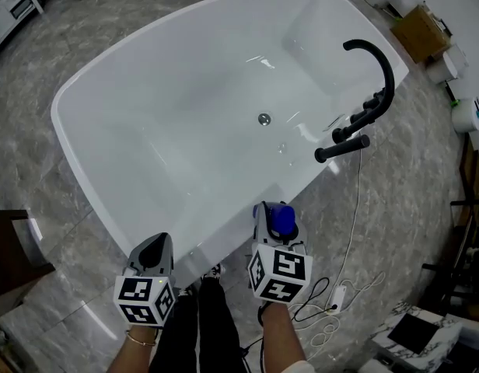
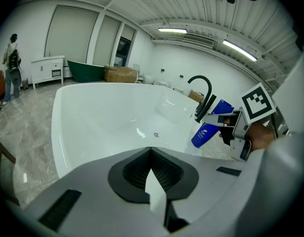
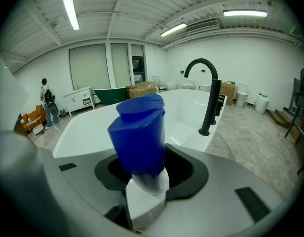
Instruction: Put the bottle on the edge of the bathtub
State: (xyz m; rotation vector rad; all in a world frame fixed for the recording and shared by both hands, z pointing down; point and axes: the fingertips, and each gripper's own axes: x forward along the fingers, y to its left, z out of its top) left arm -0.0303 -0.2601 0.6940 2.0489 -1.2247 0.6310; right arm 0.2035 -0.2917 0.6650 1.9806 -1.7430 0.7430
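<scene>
A blue bottle (image 1: 283, 219) with a flip cap is held in my right gripper (image 1: 275, 222), whose jaws are shut on its lower body. It hangs just outside the near rim of the white bathtub (image 1: 84, 84). In the right gripper view the bottle (image 3: 139, 132) stands tilted in front of the tub rim (image 3: 83, 120). The left gripper view shows the bottle (image 2: 211, 128) to the right, over the tub's edge. My left gripper (image 1: 155, 247) is further left along the same rim, its jaws together with nothing in them.
A black curved faucet (image 1: 373, 92) stands at the tub's right side. A white cable and power strip (image 1: 337, 294) lie on the marble floor by my right hand. Dark furniture (image 1: 10, 247) is at left, a cardboard box (image 1: 420, 29) far right. A person (image 2: 11, 68) stands far off.
</scene>
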